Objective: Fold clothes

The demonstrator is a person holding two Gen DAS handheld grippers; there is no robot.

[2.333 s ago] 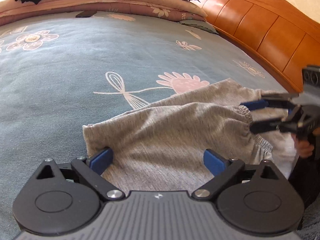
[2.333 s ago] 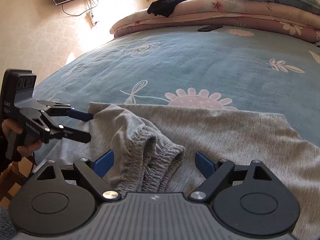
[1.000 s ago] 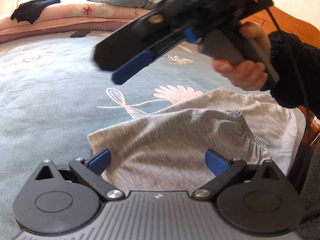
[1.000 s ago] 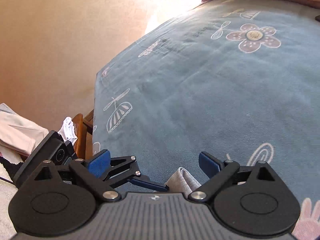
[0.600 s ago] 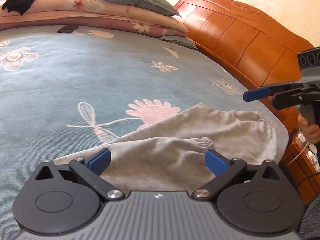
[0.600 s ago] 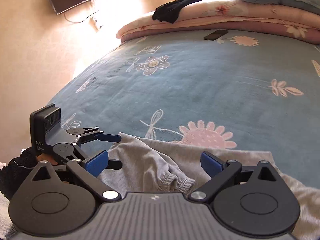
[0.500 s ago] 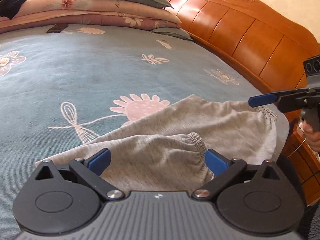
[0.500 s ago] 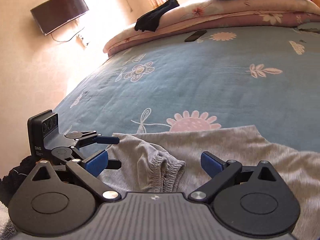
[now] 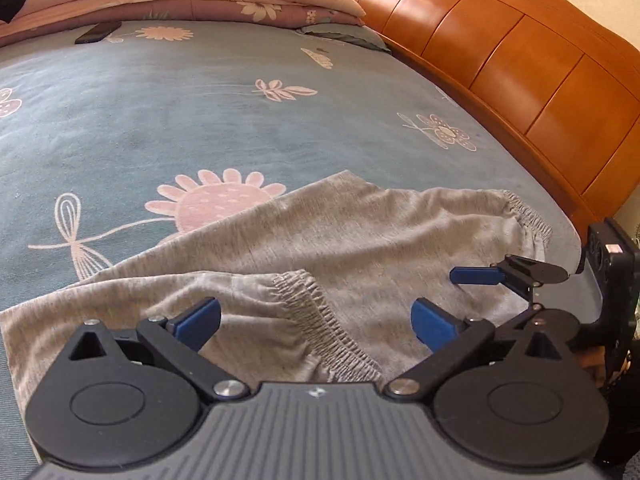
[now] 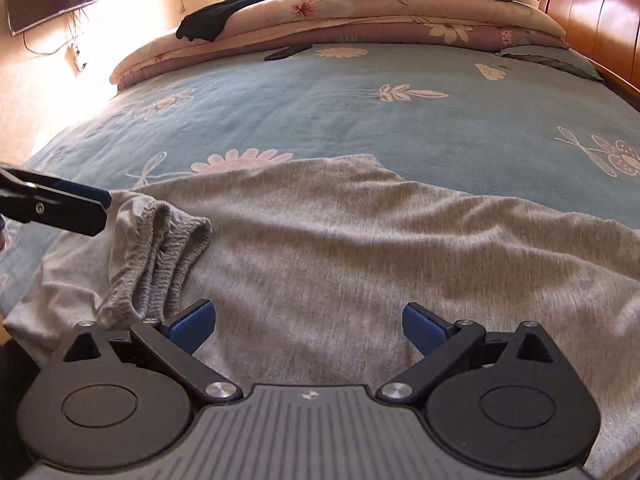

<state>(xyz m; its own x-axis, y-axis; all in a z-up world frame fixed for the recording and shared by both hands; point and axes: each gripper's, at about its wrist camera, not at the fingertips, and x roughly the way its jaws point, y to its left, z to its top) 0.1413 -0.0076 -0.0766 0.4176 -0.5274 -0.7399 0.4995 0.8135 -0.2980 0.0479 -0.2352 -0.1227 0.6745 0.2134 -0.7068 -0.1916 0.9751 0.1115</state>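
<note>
With both my left tongs (image 9: pixel 316 316) and right tongs (image 10: pixel 309 322) spread empty, I had just swung back over the grey trousers (image 9: pixel 360 240), lying half-folded on the bed's (image 9: pixel 200 120) near edge, needing another fold.

The right gripper (image 9: pixel 456 296), raised high a second ago, is now hovering low beside the grey trousers (image 9: pixel 360 248). The trousers' elastic waistband (image 10: pixel 160 256) is lying folded over, nearer both cameras.
</note>
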